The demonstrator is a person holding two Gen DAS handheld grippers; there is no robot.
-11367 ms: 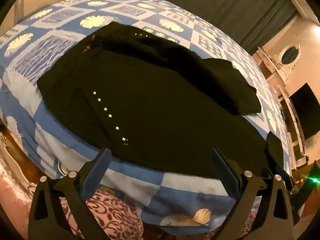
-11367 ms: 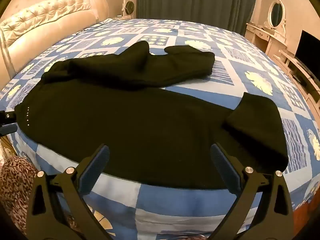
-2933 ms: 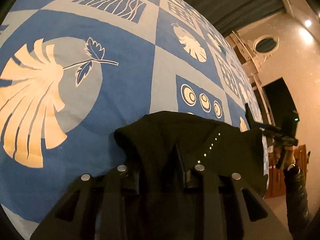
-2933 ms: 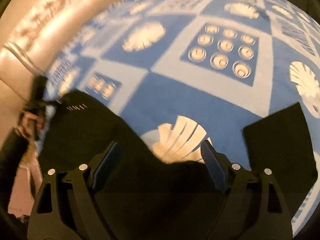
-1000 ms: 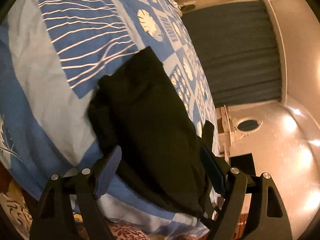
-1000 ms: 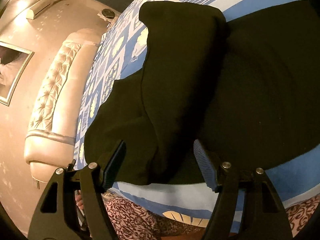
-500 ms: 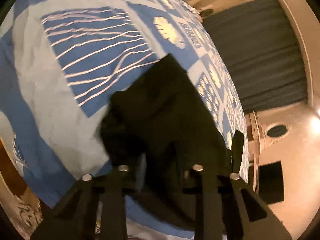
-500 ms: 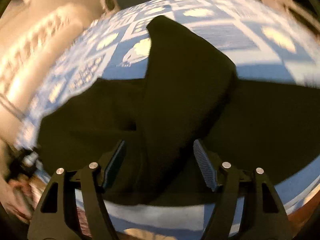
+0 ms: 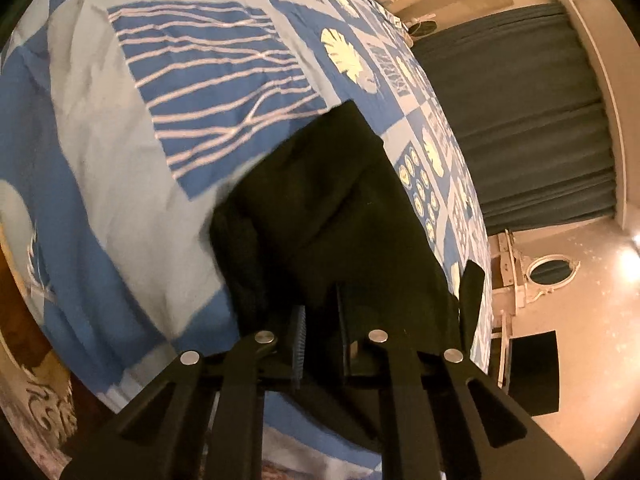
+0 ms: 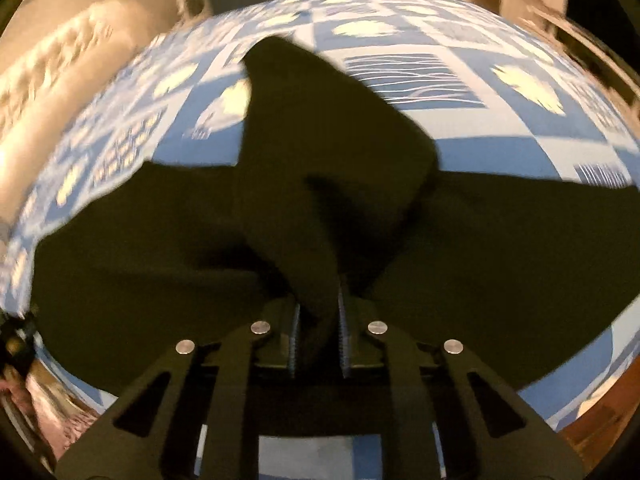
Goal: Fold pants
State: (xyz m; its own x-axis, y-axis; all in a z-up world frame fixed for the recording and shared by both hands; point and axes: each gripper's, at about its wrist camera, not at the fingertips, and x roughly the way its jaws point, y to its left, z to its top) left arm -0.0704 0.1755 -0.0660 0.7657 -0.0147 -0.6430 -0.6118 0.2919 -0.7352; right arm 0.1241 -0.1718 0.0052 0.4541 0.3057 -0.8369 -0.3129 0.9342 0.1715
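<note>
Black pants [image 9: 340, 208] lie folded on a blue and white patterned bed cover [image 9: 120, 160]. In the left wrist view my left gripper [image 9: 320, 312] is shut on a bunched near edge of the fabric, close to the bed's edge. In the right wrist view the pants [image 10: 320, 140] spread wide, with one folded leg pointing away across the bed. My right gripper [image 10: 318, 304] has its jaws closing on a raised fold of the black fabric, and the ridged pads press it from both sides. The cloth pulls up into a ridge toward each gripper.
A dark curtain [image 9: 540, 120] hangs beyond the bed. A white dresser with an oval mirror [image 9: 550, 272] and a dark screen [image 9: 532, 372] stand by the wall. A tufted headboard [image 10: 48, 80] is at the left. Patterned carpet [image 9: 36, 412] lies below the bed's edge.
Both grippers were open over the pants; both have closed on the fabric, the left first. The right one tilted and lifted a little, raising a fold.
</note>
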